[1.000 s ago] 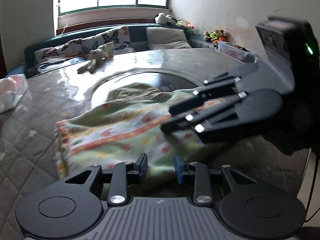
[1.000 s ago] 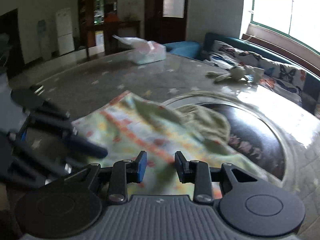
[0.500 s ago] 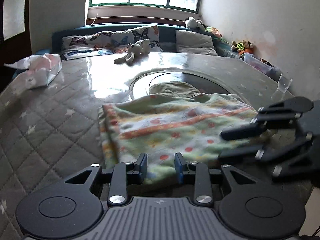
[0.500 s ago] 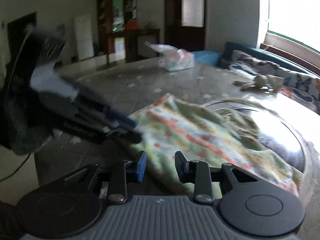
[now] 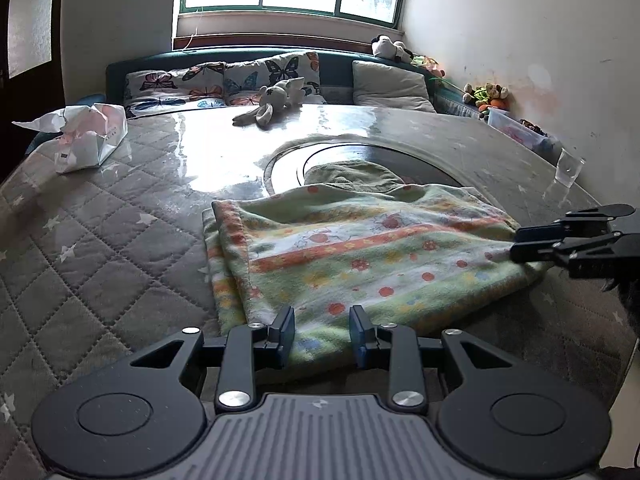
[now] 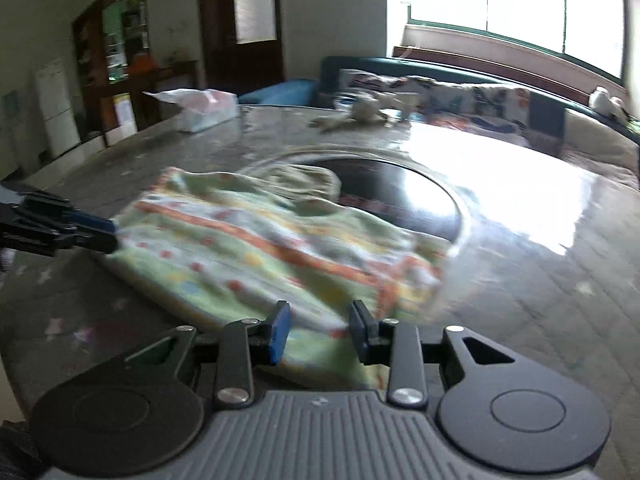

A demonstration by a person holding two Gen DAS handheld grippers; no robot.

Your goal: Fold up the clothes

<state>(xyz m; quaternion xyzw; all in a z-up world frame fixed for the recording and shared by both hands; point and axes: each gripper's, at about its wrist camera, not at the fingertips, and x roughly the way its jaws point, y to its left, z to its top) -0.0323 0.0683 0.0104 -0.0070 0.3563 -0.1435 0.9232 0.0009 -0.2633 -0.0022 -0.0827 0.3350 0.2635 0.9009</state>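
Item: patterned cloth (image 5: 360, 256), pale green with orange bands and small red dots, lying doubled over on the quilted table cover (image 5: 92, 264). Its near hem runs directly ahead of and under the tips of the left gripper (image 5: 322, 330). Its far edge overlaps the dark round inset (image 5: 400, 156) of the table. A plain olive garment (image 5: 348, 172) sits just beyond it.

Handling, judged: soft, light, fleecy and limp. It should drape and bunch when lifted rather than hold a crease, and it may drag on the quilting. Best taken at corners or along a hem, pinching all layers together.

Left gripper: jaws part open with the cloth's hem showing in the gap; the pads do not appear to press it, so nothing is held.

Right gripper (image 6: 320, 330): same part-open stance over the opposite end of the cloth, in a blurred view, empty as far as can be told. In the left view its tips (image 5: 532, 244) sit at the cloth's right-hand corner; contact cannot be confirmed.

Beyond the tools: tissue pack (image 5: 86, 136) far left, plush rabbit (image 5: 272, 104) at the far side, clear cup (image 5: 568, 166) far right, butterfly cushions (image 5: 224, 80) under the window.
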